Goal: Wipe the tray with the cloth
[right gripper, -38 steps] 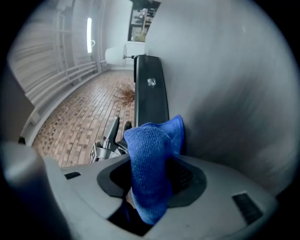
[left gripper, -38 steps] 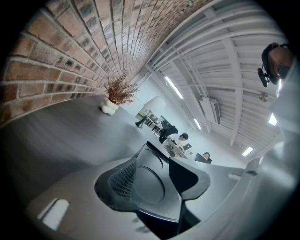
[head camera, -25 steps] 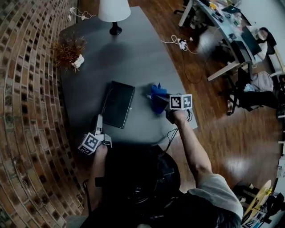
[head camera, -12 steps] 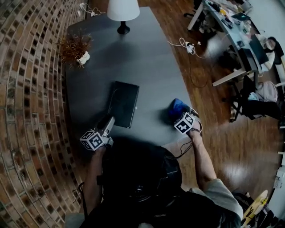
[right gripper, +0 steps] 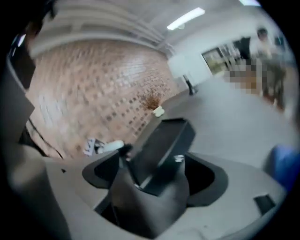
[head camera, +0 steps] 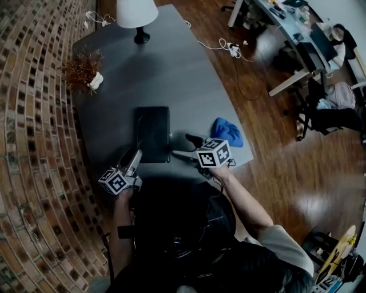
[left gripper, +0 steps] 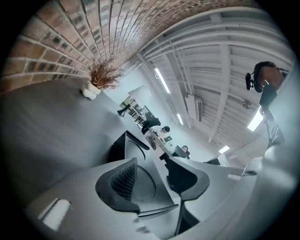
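Observation:
The black tray (head camera: 152, 133) lies flat on the dark grey table (head camera: 171, 74). The blue cloth (head camera: 227, 131) lies crumpled on the table to the right of the tray, with nothing holding it. My right gripper (head camera: 183, 145) is between cloth and tray and points left at the tray's right edge. Its jaws have just been opening and stand wide with nothing in them. In the right gripper view the tray (right gripper: 164, 140) is just ahead and the cloth (right gripper: 283, 164) is at the far right. My left gripper (head camera: 136, 154) is at the tray's near left corner, its jaws narrowed and empty. The tray (left gripper: 125, 144) is just beyond them.
A white lamp (head camera: 137, 14) and a dried plant in a small white pot (head camera: 86, 68) stand at the table's far end, by the brick wall (head camera: 28, 114). Beyond the table's right edge are wood floor, cables (head camera: 229, 48) and desks.
My right gripper set the blue cloth down on the table, let go of it and swung left toward the tray. My left gripper moved forward to the tray's near left corner.

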Tool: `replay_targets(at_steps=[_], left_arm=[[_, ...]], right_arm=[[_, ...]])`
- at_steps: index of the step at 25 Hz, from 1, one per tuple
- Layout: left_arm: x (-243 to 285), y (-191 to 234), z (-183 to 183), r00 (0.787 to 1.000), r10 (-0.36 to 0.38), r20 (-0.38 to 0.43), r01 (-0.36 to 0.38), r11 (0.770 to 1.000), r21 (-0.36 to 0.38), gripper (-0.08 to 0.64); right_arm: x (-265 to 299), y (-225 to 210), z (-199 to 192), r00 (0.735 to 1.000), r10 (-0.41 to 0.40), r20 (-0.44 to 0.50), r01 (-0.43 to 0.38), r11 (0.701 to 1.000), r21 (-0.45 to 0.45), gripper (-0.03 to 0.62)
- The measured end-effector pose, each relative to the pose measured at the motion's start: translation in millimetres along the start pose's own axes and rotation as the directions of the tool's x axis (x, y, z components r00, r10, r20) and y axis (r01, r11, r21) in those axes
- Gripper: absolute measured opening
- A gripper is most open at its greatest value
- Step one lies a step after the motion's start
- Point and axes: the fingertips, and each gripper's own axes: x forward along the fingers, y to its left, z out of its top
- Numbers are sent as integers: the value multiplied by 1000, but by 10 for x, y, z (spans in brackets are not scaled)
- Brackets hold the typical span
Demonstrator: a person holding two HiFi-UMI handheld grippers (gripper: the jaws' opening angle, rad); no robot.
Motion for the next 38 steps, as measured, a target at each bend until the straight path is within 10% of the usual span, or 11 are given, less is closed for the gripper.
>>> replay_targets(at_steps=[2,5,14,18,22,30,33,38], left_arm=[[91,-14,-59,998,-34,-53,34,999,0,197],[83,-48,-99,996,-62,-69,61,998,-13,193],[18,-64,-91,999,49,-1,-49,999,-23,190],[80,-87,4,997,75,-15,-74,996,53,190],[212,-111,-117,985,129,-118,-105,977,186,198],[245,-123,-173,974,175,-144,-131,953,274,198],[240,-122,-185,972,187,-145,-138,946,292,198],[245,-117,-195,969,201,-145,-150,941,302,196]], right_arm=[[455,189,-155,990,139,12,-138,959,247,450],[712,129,-301,995,98,-17,-85,922,378,406],[1007,32,-123,990,77,-117,-47,970,240,338],[782,-659,58,986,79,147,-152,787,598,222],[1040,-896,-117,992,66,109,-125,653,747,172],[1230,-793,-129,991,69,116,-135,560,817,71],[1261,-783,-139,987,83,138,-161,563,810,71],[1219,-764,-43,992,91,83,-123,681,722,64]])
